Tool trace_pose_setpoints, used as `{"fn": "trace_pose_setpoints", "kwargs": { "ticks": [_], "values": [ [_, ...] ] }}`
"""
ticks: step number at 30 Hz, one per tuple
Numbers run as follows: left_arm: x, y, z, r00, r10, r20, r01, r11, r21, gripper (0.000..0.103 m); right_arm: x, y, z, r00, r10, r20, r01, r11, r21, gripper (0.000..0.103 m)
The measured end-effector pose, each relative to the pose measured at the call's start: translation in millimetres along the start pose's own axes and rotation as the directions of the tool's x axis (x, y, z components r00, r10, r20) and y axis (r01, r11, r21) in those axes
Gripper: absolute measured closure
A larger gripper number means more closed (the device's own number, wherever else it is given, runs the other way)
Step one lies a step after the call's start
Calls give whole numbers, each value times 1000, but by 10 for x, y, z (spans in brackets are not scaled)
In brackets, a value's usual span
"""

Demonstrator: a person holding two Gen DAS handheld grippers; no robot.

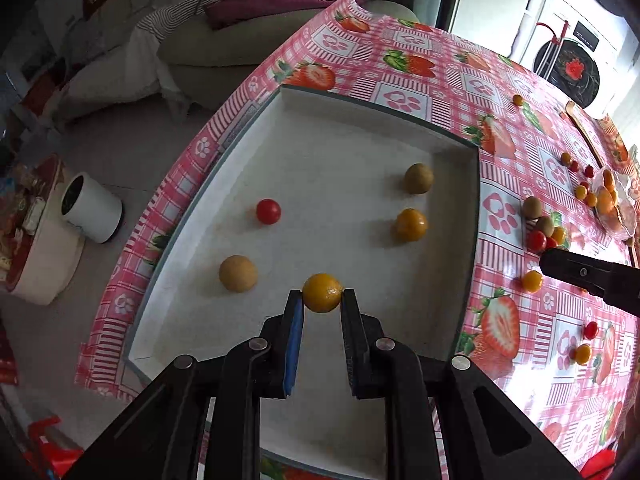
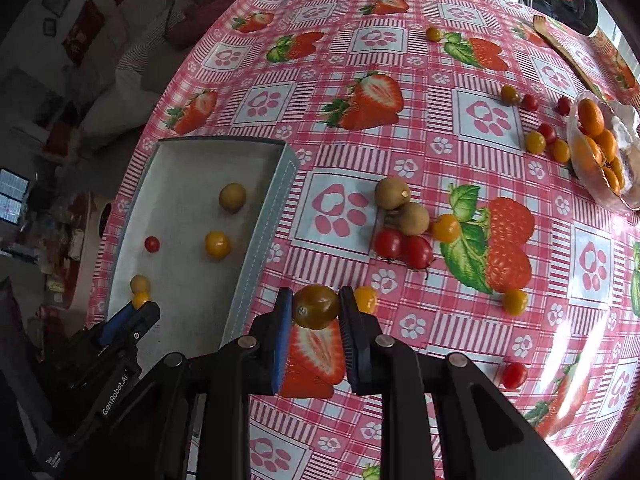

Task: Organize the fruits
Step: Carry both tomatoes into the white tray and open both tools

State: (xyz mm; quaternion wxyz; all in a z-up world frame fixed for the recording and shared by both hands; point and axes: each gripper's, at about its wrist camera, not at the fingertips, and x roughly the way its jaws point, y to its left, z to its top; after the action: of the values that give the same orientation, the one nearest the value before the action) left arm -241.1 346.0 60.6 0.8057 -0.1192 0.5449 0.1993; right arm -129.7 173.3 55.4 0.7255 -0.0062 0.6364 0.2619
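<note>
My left gripper (image 1: 322, 300) is shut on a yellow cherry tomato (image 1: 322, 292) above the white tray (image 1: 360, 128). Inside the tray lie a red cherry tomato (image 1: 268, 211), a tan longan (image 1: 238, 273), a yellow tomato (image 1: 411, 224) and a greenish-brown fruit (image 1: 418, 178). My right gripper (image 2: 316, 308) is shut on a dark brown-green tomato (image 2: 316, 306) over the tablecloth, just right of the tray (image 2: 276, 204). The left gripper (image 2: 136, 310) shows at the tray's near corner in the right wrist view. The right gripper's finger (image 1: 580, 272) enters the left wrist view from the right.
Loose on the strawberry-print tablecloth (image 2: 400, 152) lie two longans (image 2: 402, 206), red tomatoes (image 2: 404, 248) and several yellow tomatoes (image 2: 515, 302). A clear bowl of orange fruits (image 2: 600, 148) stands at the far right. A sofa (image 1: 224, 52) and a white cylinder (image 1: 92, 212) sit beyond the table's left edge.
</note>
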Motion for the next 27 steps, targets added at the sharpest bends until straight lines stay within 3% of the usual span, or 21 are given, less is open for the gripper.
{"fn": "trace_pose_setpoints", "kwargs": {
  "ticks": [7, 12, 25, 27],
  "values": [
    [172, 452, -98, 997, 59, -44, -62, 996, -63, 83, 316, 635, 120, 996, 64, -65, -70, 993, -95, 78],
    [302, 564, -175, 995, 62, -74, -68, 995, -78, 83, 624, 919, 123, 992, 49, -118, -67, 987, -149, 78],
    [396, 562, -199, 994, 54, -94, -58, 998, -39, 82, 970, 1009, 100, 988, -19, -151, -7, 986, -166, 77],
    [397, 538, -194, 994, 59, -96, -61, 998, -28, 82, 983, 1016, 106, 988, -13, -155, -12, 987, -162, 73]
  ]
}}
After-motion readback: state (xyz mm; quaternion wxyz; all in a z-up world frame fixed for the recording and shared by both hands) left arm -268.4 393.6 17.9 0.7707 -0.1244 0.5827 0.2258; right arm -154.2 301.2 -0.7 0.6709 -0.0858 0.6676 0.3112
